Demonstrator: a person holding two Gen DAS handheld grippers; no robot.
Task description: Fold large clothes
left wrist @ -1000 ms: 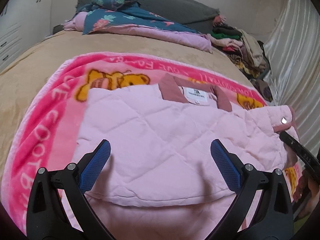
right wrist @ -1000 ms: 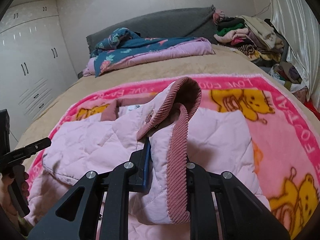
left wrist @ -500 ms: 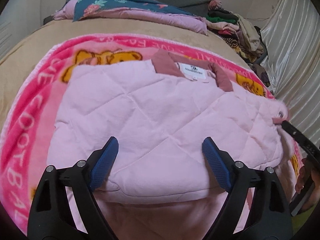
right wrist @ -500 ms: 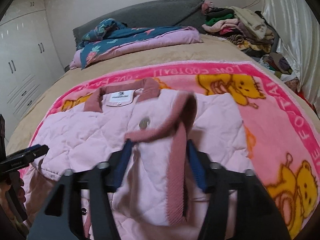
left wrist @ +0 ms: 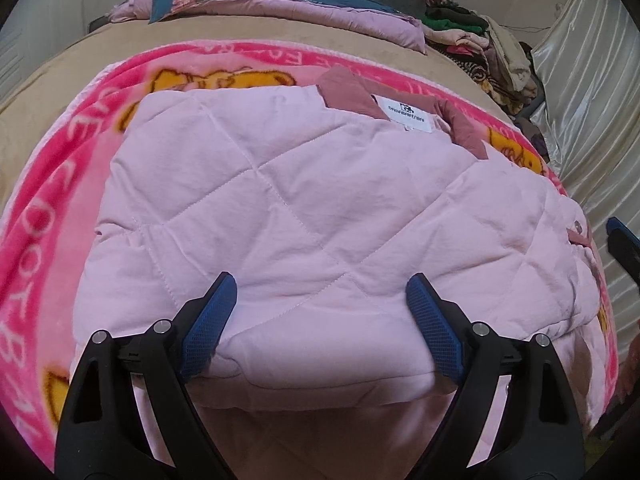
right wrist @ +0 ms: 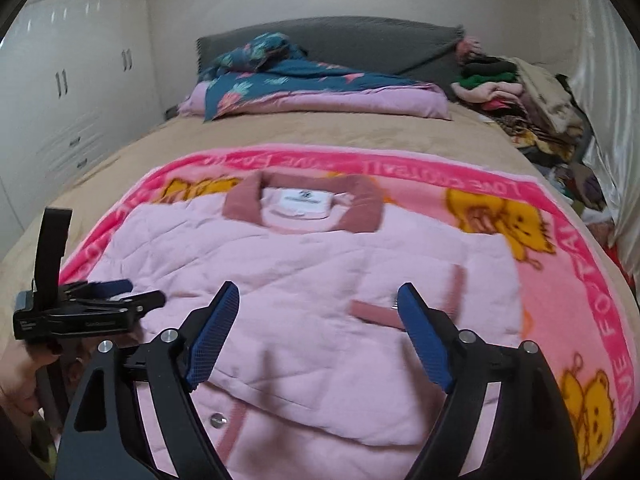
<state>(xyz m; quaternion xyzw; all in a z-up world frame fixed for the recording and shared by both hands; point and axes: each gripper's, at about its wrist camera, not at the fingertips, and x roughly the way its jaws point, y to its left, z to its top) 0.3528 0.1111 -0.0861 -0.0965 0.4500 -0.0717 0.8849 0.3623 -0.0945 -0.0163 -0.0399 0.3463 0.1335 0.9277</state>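
Both open tools (left wrist: 320, 332) (right wrist: 320, 336) just above the flat pink jacket (right wrist: 304, 280).

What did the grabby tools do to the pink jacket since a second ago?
The right tool was shut on the sleeve's ribbed cuff, carried it across the pink jacket, then opened and let go; the sleeve now lies flat. The left tool stayed open, moving closer over the jacket. The bear blanket didn't move.
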